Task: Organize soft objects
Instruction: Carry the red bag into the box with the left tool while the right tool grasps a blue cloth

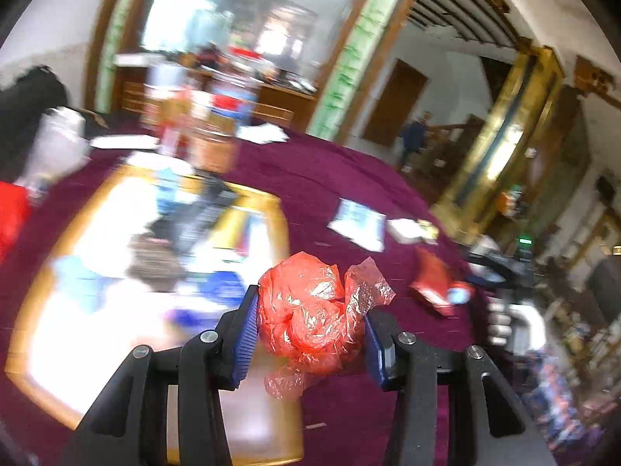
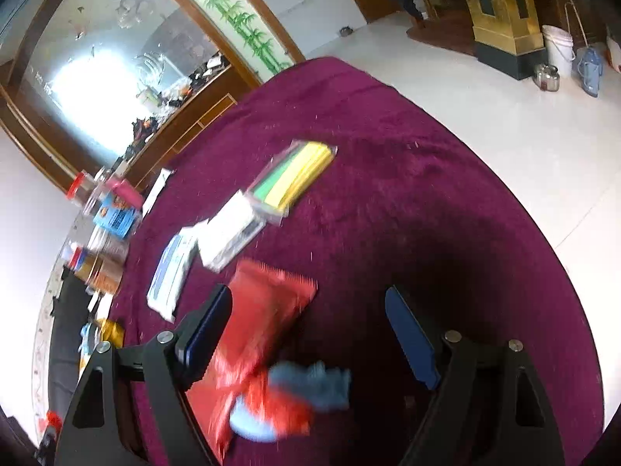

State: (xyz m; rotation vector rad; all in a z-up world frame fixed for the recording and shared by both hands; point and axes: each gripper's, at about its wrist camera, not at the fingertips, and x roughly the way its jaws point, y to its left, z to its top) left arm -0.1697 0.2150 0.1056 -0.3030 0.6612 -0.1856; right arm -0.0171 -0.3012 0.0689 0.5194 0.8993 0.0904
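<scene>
My left gripper [image 1: 310, 322] is shut on a crumpled red plastic bag [image 1: 310, 314] and holds it above the maroon tablecloth [image 1: 330, 178], just right of a gold-rimmed tray [image 1: 271, 202] with blurred soft items in it. My right gripper [image 2: 306, 310] is open and empty above the cloth [image 2: 427, 202]. Below and between its fingers lies a red packet [image 2: 268, 310] with a blue-grey soft item [image 2: 322, 384] on its near end. The red packet also shows in the left wrist view [image 1: 434, 283], with the right gripper beyond it.
White packs [image 2: 229, 229], a blue-white pack [image 2: 170, 272] and a yellow-green pack [image 2: 295, 178] lie on the cloth beyond the red packet. Jars and boxes [image 2: 101, 209] stand at the table's left. The table edge curves at right, with white floor [image 2: 504, 116] past it.
</scene>
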